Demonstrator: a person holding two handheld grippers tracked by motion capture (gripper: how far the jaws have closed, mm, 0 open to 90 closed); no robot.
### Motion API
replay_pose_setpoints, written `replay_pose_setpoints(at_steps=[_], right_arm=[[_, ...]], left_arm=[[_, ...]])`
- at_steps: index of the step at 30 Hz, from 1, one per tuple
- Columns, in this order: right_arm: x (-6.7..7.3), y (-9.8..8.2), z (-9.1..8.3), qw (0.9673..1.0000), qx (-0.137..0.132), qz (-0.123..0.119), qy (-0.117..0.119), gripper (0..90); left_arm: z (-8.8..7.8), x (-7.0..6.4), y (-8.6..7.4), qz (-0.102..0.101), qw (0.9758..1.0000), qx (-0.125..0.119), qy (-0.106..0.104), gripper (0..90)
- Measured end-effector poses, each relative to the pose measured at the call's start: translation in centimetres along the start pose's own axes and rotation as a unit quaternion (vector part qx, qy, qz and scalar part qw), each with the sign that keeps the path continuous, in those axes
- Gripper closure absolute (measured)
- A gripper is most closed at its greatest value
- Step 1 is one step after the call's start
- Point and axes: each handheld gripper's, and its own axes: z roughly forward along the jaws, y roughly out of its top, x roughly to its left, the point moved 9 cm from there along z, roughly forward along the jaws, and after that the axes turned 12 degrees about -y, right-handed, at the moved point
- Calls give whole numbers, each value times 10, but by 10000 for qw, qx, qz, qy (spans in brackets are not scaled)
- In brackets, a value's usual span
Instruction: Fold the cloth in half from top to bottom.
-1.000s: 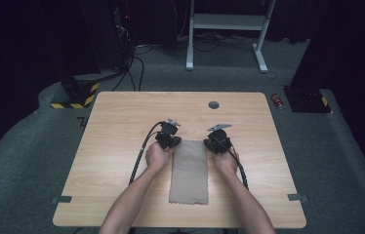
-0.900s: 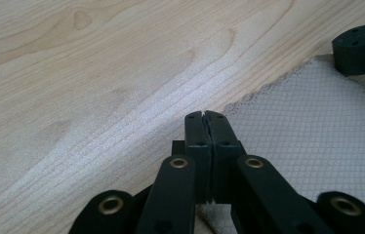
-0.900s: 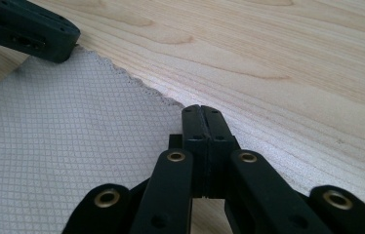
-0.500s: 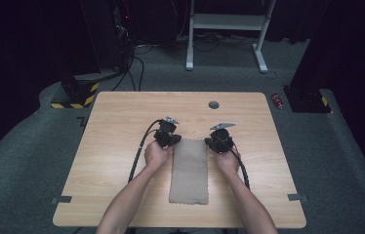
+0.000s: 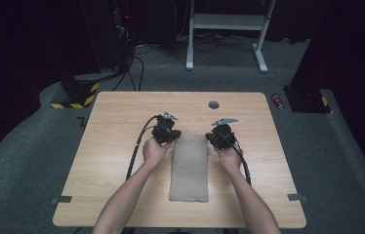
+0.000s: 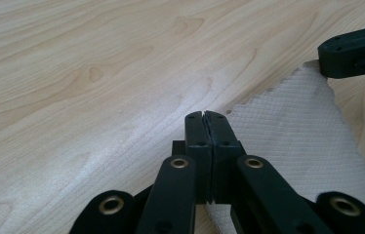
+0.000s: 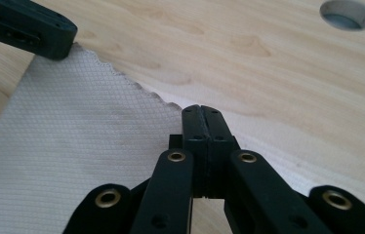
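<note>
A beige waffle-textured cloth (image 5: pixel 189 168) lies lengthwise on the wooden table (image 5: pixel 112 146), its far edge raised between my two grippers. My left gripper (image 5: pixel 173 138) is shut on the cloth's far left corner. In the left gripper view its jaws (image 6: pixel 204 115) meet on the scalloped edge of the cloth (image 6: pixel 288 131), with the right gripper (image 6: pixel 356 51) farther off at the other corner. My right gripper (image 5: pixel 213 139) is shut on the far right corner. In the right gripper view its jaws (image 7: pixel 201 109) pinch the cloth (image 7: pixel 83 131), and the left gripper (image 7: pixel 29 29) is at the top left.
A round cable hole (image 5: pixel 213 104) sits in the table near its far edge, also in the right gripper view (image 7: pixel 347 13). On the floor are a yellow-and-black striped block (image 5: pixel 75 95), a red object (image 5: pixel 278 100) and a white frame (image 5: pixel 224 29).
Both grippers have risen a little, taking the cloth's far corners up with them. The jaws stay shut.
</note>
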Motion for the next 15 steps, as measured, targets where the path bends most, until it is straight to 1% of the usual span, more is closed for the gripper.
replay_pose_setpoints(at_steps=[2,4,6,8,10,12,15], right_arm=[[0,5,-2,10000,37,-85,-4,900],[2,12,-4,9999,-26,-109,-11,900],[3,16,-3,9999,2,-146,-5,900],[6,22,-2,9998,-34,-203,-36,900],[7,25,-2,9998,-26,-186,-34,900],[6,27,-2,9998,-16,-192,-49,900],[6,30,-4,9998,-62,-169,-37,900]], left_arm=[[-3,3,1,-66,10000,-54,-15,892],[-5,6,2,-138,9999,-101,-14,892],[-6,11,4,-172,9998,-61,22,892],[-10,13,9,-163,9998,-106,72,892],[-13,15,13,-187,9996,-182,69,892],[-15,15,14,-255,9994,-248,19,892],[-15,15,11,-212,9995,-217,9,892]])
